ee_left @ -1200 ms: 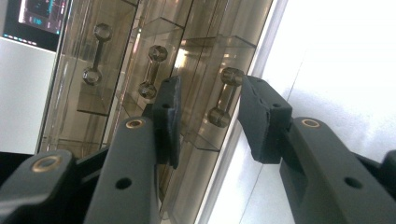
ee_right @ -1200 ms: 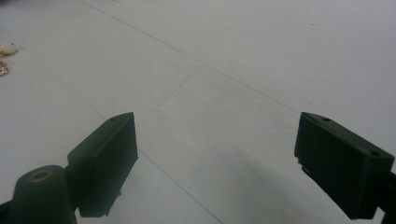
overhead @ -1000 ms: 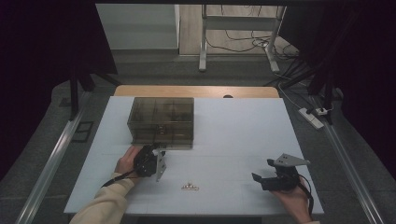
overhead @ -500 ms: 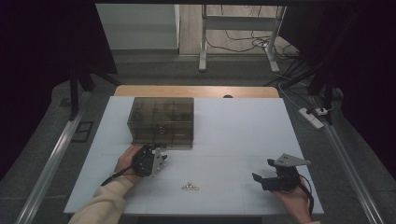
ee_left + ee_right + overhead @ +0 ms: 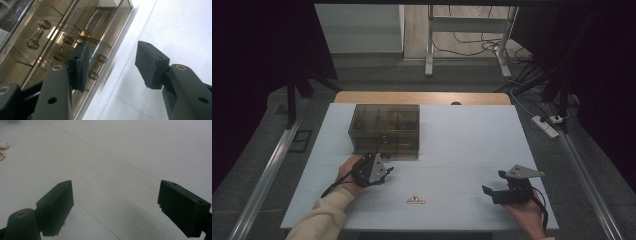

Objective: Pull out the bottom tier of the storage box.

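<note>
Smoked-plastic drawer box [image 5: 384, 131]: left gripper [image 5: 112, 65] has just been opening, nothing between jaws; right gripper [image 5: 115, 207] open, idle; approaching tilted, it may slip off a knob [image 5: 97, 67]

A smoky brown, see-through tint is shown by the drawer box [image 5: 384, 131], and its knobbed handles [image 5: 97, 67] are tinted the same brown. The desk [image 5: 472, 140] is seen in plain white, crossed by faint grey seam lines. Matte black is worn by the left hand-held gripper [image 5: 387, 172] and the right hand-held gripper [image 5: 486, 191], the latter topped by a grey plate. A gold-coloured trinket [image 5: 415, 200] is noted, and a pale cream sleeve [image 5: 319, 220].
</note>
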A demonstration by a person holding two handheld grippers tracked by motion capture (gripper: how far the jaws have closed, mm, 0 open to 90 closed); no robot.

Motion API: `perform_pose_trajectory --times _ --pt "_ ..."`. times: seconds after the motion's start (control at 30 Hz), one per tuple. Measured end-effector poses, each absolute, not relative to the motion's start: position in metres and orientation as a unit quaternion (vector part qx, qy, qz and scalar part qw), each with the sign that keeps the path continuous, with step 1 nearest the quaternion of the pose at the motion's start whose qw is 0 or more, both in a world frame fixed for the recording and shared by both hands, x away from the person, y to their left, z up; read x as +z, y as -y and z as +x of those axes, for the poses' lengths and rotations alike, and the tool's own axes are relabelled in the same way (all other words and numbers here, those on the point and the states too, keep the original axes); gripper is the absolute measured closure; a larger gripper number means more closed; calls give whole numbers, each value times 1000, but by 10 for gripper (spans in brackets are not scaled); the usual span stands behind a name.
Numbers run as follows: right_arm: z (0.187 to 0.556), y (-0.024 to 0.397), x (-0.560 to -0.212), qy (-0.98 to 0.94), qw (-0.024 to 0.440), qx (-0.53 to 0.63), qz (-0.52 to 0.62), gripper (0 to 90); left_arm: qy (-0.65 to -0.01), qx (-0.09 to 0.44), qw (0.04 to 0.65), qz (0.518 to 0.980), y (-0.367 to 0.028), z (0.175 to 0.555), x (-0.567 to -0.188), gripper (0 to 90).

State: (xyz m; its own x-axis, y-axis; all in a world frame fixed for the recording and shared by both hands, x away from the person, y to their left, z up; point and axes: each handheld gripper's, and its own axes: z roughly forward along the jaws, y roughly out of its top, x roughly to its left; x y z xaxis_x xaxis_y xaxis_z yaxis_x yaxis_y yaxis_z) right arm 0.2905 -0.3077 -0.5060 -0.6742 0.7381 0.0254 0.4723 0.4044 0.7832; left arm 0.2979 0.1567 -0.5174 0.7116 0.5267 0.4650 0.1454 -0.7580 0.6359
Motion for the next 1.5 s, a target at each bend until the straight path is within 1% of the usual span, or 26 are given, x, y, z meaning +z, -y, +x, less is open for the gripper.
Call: perform_pose_trajectory --times 0.23,0.43,0.57,0.77,0.93,1.1,1.5 --pt "291 307 -506 -821 165 403 368 128 -212 294 313 878 -168 303 -510 410" --pt "291 307 -506 -822 166 401 368 128 -232 268 336 873 -176 307 -504 398" --pt "291 307 -506 -823 165 401 367 128 -238 257 339 873 -179 310 -500 381" --pt "291 306 -507 -824 164 400 365 128 -241 253 337 874 -181 315 -493 369" --pt "292 305 -507 -826 163 399 364 128 -240 230 325 885 -182 322 -488 357" --pt "292 303 -507 -826 164 399 364 128 -236 226 319 890 -180 328 -486 359" --pt "292 304 -507 -826 164 399 364 127 -240 207 305 898 -178 339 -493 358"
